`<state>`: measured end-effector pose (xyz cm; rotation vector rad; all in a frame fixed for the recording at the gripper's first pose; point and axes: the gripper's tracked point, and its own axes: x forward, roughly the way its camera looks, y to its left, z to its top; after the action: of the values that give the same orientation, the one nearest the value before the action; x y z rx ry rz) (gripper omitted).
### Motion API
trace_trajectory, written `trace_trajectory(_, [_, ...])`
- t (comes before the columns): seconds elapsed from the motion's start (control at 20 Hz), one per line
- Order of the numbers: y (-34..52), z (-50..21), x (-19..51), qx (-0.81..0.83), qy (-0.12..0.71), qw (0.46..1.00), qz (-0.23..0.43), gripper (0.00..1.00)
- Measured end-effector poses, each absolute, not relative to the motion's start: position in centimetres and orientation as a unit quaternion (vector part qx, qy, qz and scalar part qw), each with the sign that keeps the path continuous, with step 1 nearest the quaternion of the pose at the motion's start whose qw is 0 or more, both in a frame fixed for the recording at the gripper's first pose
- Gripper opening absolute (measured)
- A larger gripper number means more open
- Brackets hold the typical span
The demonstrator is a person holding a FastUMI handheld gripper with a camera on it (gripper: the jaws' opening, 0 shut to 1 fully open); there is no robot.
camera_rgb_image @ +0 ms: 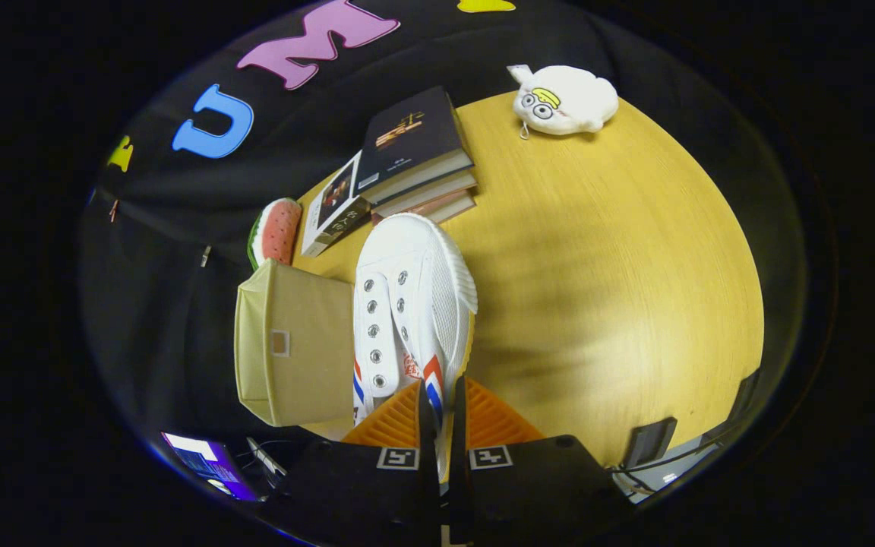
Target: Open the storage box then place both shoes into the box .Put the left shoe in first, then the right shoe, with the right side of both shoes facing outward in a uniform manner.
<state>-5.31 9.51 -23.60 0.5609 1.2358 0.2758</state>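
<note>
Pinching a white mesh-sided canvas shoe (411, 304), the fingers (441, 414) hang beside a beige fabric box (293, 342).

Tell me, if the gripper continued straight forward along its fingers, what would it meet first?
The gripper is shut on the white shoe, so the shoe travels with it. Beyond the toe, the stack of books seems first in line, though depth is unclear.

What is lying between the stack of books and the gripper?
In the gripper view, the white shoe held by the gripper spans from the fingers toward the stack of books.
</note>
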Motion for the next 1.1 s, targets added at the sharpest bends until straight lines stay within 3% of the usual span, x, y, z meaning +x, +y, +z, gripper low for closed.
trace_trajectory(0.45, [22.0,-16.4,-4.4,0.274,0.535,0.781,0.170,0.09])
trace_trajectory(0.8, [31.5,-15.9,-5.1,0.273,0.540,0.771,0.197,0.09])
trace_trajectory(1.1, [34.8,-17.5,-5.2,0.263,0.557,0.767,0.181,0.09])
